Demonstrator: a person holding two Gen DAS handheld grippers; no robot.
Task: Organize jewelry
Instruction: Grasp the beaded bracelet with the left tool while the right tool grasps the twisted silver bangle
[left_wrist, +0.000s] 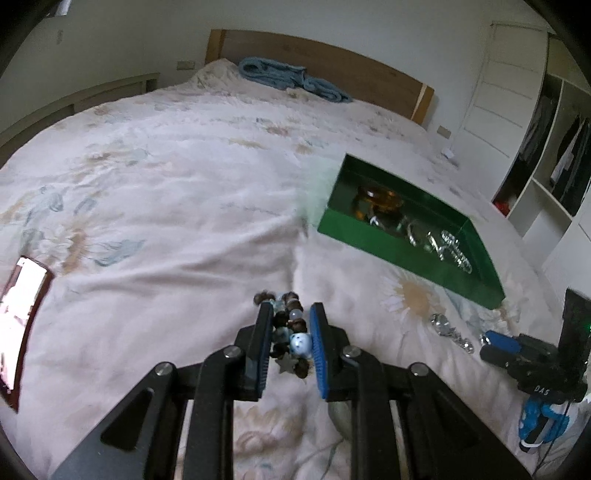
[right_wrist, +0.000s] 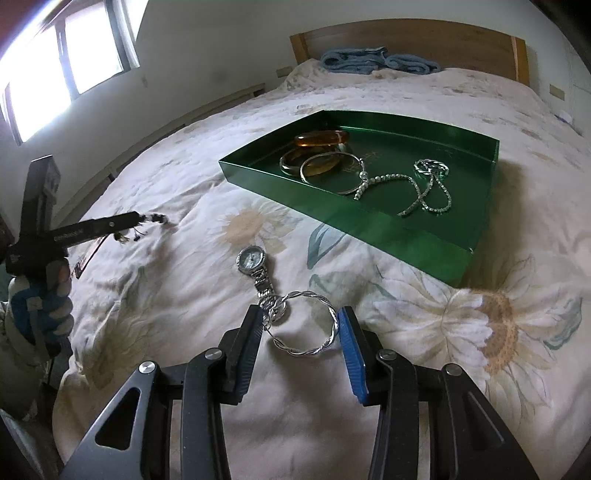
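Observation:
My left gripper (left_wrist: 289, 314) is shut on a beaded bracelet (left_wrist: 290, 332) of brown, pale blue and white beads, held just above the bedspread; it also shows in the right wrist view (right_wrist: 147, 221). A green tray (left_wrist: 388, 247) (right_wrist: 373, 225) holds amber and silver bangles (right_wrist: 321, 155) and silver chains (right_wrist: 424, 188). My right gripper (right_wrist: 301, 321) is open around a twisted silver bangle (right_wrist: 317, 321) lying on the bed, its fingers to either side. A silver watch (right_wrist: 255, 266) lies just beyond it, also visible in the left wrist view (left_wrist: 443, 325).
A floral bedspread (right_wrist: 461, 332) covers the bed. A phone (left_wrist: 18, 321) lies at the left. A blue towel (right_wrist: 376, 61) sits by the wooden headboard. Open wardrobe shelves (left_wrist: 546, 177) stand at the right. A window (right_wrist: 62, 62) is at the left.

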